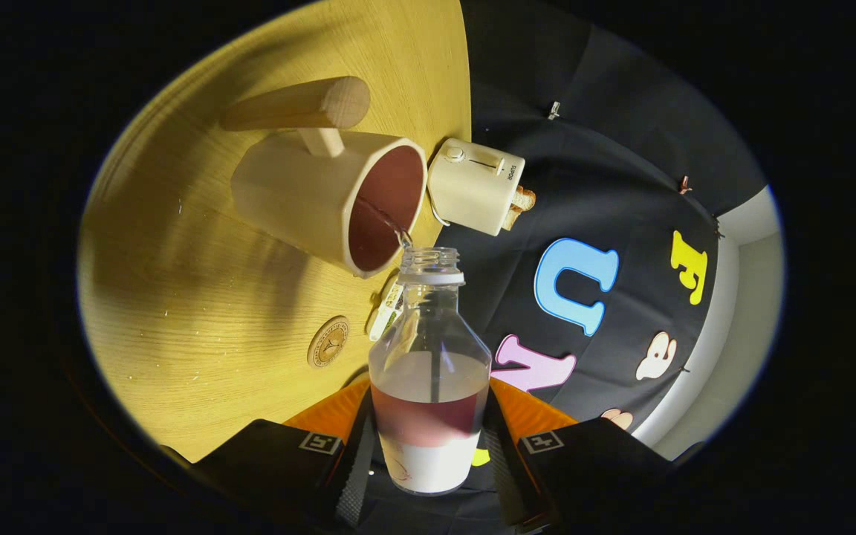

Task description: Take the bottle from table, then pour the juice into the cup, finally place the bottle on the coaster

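Observation:
My gripper is shut on a clear bottle, one finger pressing on each side of its lower body. The bottle is uncapped and tilted far over, with dark red juice still in it. A thin stream runs from its mouth into the cream cup, which stands on the wooden table just beyond the bottle. Dark red juice fills the cup's inside. A round brown coaster lies on the table beside the bottle, closer to my fingers than the cup.
A cream toaster with bread in its slot stands by the table's edge, beside the cup. A wooden handle juts from the cup's far side. A small white item lies between coaster and bottle.

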### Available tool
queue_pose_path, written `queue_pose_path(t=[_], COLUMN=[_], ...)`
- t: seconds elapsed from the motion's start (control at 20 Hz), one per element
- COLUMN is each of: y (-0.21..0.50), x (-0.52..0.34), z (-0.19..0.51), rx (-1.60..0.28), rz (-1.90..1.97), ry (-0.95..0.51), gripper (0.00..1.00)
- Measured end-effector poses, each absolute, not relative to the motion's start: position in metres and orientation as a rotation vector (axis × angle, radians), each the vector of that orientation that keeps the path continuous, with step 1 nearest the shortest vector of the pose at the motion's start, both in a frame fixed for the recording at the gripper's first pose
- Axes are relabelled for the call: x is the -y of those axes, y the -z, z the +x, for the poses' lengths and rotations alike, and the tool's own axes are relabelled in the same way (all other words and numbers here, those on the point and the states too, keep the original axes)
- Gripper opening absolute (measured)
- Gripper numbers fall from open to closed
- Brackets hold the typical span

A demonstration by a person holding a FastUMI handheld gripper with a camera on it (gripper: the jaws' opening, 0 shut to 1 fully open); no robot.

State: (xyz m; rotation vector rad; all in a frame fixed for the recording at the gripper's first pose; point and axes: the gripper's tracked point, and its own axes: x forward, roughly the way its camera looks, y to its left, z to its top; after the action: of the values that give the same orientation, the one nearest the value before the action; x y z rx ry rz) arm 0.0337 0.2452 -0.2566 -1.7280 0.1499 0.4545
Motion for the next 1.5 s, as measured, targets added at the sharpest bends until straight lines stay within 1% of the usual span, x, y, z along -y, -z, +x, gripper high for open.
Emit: queue_pose_path(t=[0.55, 1.25, 1.5], y=[0.249, 0.231, 0.221], x=[-0.245, -0.256, -0.261], z=[0.045, 0.059, 0.064], rx=[-0.086, 0.105, 0.219], rz=[-1.808, -1.959, -2.054], ry=[-0.471, -0.526, -0.534], gripper=[0.72, 0.72, 0.72])
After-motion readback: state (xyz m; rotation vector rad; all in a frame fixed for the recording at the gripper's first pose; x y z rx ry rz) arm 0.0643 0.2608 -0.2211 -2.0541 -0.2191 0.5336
